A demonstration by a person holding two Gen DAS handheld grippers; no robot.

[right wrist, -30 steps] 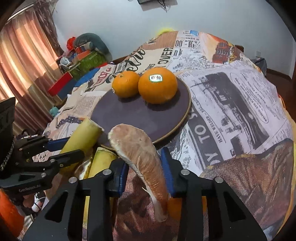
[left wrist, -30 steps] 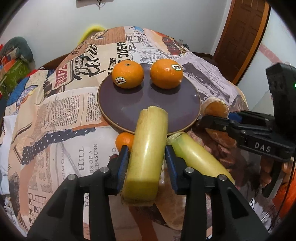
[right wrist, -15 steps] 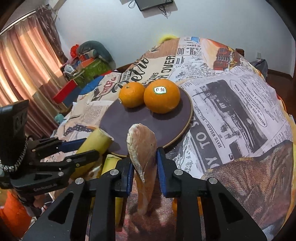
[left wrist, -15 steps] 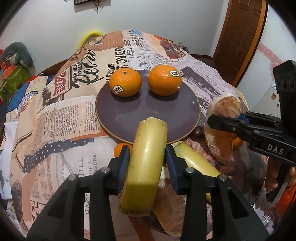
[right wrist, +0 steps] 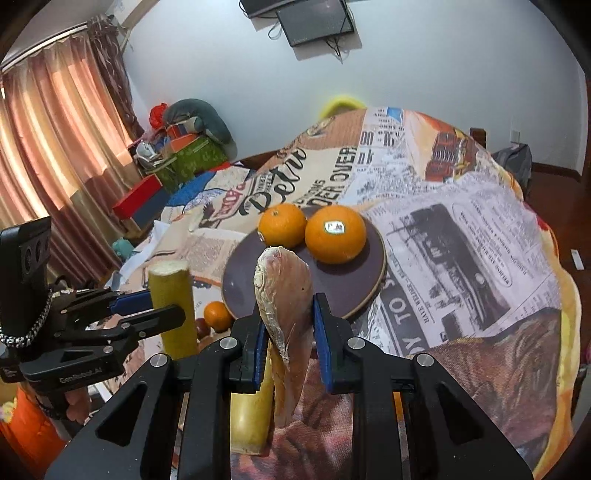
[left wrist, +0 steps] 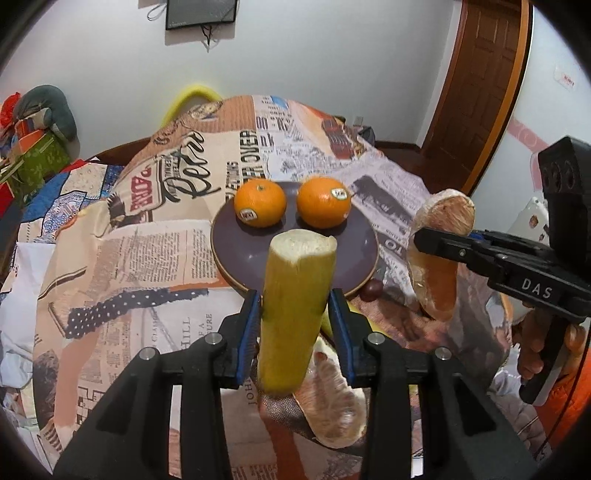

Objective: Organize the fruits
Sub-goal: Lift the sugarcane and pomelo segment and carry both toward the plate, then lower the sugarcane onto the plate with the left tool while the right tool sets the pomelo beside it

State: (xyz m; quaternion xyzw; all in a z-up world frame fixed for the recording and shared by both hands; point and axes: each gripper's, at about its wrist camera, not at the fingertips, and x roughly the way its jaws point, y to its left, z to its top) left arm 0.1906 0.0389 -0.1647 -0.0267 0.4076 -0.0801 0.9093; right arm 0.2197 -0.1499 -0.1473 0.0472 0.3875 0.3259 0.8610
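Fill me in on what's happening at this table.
A person is sorting fruit with a gripper in each hand. The left gripper holds a yellow cane piece upright, jaws closing on it. The right gripper is shut on a pomelo segment. Both are raised near the plate, where two oranges sit. More fruit lies on the cloth.

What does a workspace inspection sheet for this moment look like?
Surface: newspaper-print cloth.
Job's things: two oranges on purple plate; small orange, second cane piece, second pomelo segment off it.
Clutter: boxes by curtain.
Grippers: left gripper shut on sugarcane piece; right gripper shut on pomelo segment.
Cables: under wall screen.
Surroundings: door.
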